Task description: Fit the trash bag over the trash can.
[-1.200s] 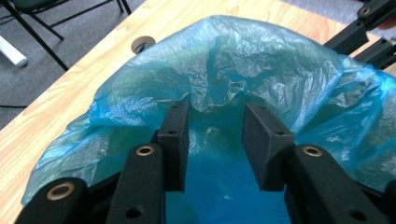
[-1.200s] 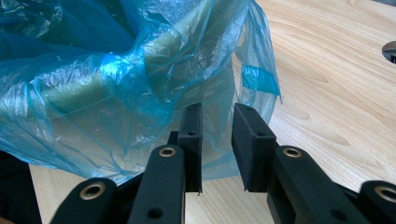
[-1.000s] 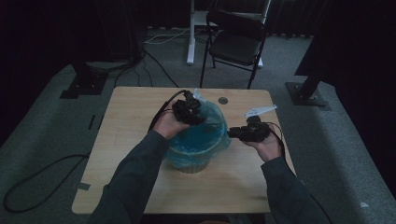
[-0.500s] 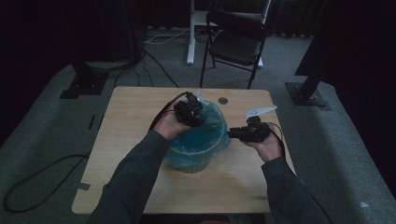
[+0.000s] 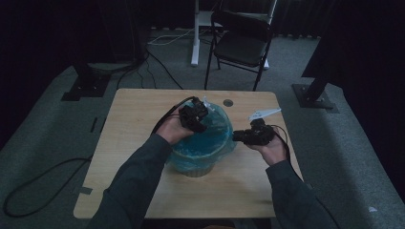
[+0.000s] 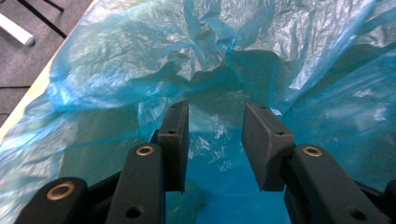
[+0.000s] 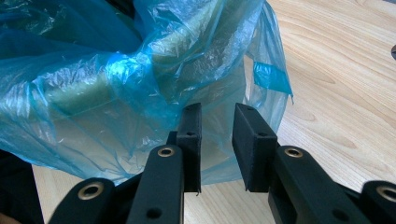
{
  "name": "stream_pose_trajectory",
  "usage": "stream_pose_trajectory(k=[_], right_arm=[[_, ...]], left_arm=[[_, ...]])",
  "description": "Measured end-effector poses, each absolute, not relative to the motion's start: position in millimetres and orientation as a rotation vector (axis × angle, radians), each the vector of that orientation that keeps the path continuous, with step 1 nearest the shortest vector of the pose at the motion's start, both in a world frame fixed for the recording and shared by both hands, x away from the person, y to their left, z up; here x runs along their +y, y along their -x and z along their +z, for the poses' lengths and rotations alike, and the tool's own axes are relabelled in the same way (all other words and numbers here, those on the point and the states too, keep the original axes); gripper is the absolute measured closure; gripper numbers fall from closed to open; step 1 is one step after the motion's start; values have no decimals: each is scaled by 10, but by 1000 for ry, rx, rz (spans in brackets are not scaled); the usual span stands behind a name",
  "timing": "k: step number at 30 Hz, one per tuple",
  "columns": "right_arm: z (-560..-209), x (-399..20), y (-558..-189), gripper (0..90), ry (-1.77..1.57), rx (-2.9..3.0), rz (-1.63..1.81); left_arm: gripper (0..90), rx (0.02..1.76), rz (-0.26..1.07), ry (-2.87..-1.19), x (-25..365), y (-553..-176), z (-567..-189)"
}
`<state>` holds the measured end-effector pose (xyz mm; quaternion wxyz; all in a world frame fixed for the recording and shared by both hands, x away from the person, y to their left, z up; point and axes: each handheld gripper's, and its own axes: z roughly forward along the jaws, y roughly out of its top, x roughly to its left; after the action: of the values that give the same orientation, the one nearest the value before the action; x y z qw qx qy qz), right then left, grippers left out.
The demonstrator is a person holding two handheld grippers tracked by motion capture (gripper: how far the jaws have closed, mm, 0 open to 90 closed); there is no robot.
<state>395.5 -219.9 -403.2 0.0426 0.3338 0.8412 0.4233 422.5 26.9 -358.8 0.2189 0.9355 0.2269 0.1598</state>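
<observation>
Bin liner (image 5: 210, 143): translucent blue, crinkled, no print. Bin (image 7: 79, 93) beneath it: pale beige-green. Table (image 5: 133, 119): light wood grain. Both grippers, left (image 6: 215, 140) and right (image 7: 217, 144): matte black with brass-coloured rivets. Sleeves (image 5: 129, 191): dark grey-green. Folding chair (image 5: 241, 43): black.

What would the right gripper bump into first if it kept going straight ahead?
Most likely the blue bag draped over the bin's side. The right gripper points right at it with open jaws, and nothing lies between, though the exact gap is hard to judge.

Crinkled glossy blue plastic bag (image 6: 140, 70); matt light wood table (image 7: 336, 70).
</observation>
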Motion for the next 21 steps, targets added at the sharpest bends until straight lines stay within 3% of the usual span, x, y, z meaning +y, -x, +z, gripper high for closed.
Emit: stream_pose_trajectory(k=[21], right_arm=[[-4045,-2215,-3951,725,-1025,2573,1299]], left_arm=[[598,584,462,-2752,86,-4322,-3814]])
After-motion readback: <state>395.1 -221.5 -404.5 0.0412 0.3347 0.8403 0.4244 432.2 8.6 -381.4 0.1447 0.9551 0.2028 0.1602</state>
